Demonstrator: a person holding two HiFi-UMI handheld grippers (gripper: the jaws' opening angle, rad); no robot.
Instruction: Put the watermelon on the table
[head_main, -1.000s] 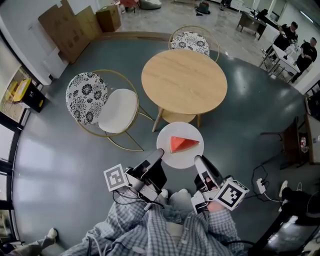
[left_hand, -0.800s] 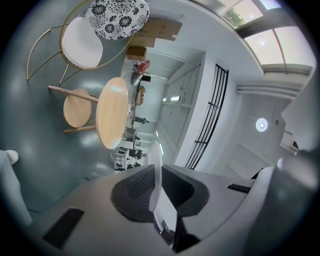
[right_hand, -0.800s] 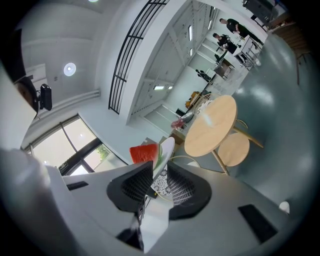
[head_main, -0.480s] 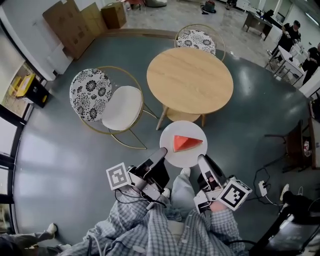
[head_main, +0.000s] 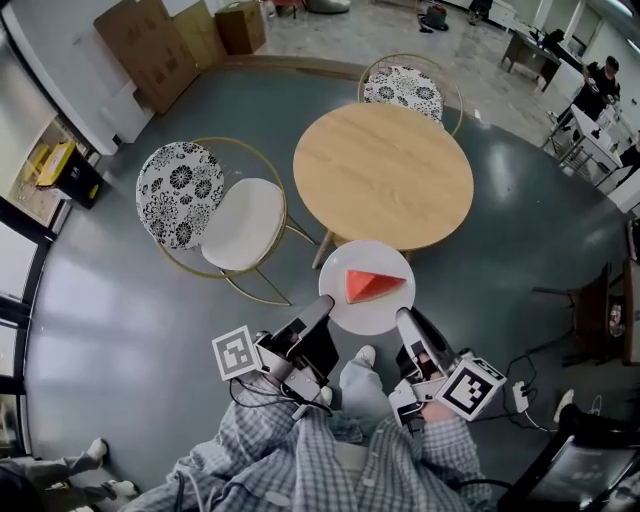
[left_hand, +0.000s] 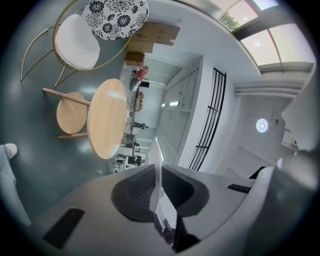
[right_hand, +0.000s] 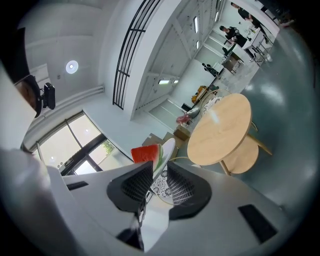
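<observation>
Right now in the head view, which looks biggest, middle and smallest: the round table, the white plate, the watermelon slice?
1. round table
2. white plate (closer to the camera, which helps it)
3. watermelon slice on the plate

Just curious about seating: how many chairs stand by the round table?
2: one chair left of the table, a second chair behind it. None looks hidden.

Operator clothing: blue-and-white checked long-sleeved shirt (head_main: 330, 470), pale grey trousers (head_main: 355, 387), white shoe (head_main: 366, 354). Left tool (head_main: 322, 305) and right tool (head_main: 403, 317): light grey housings, black ribbed pads (right_hand: 135, 185), one black-and-white marker cube (head_main: 236, 353) each, black cables (head_main: 262, 405).
</observation>
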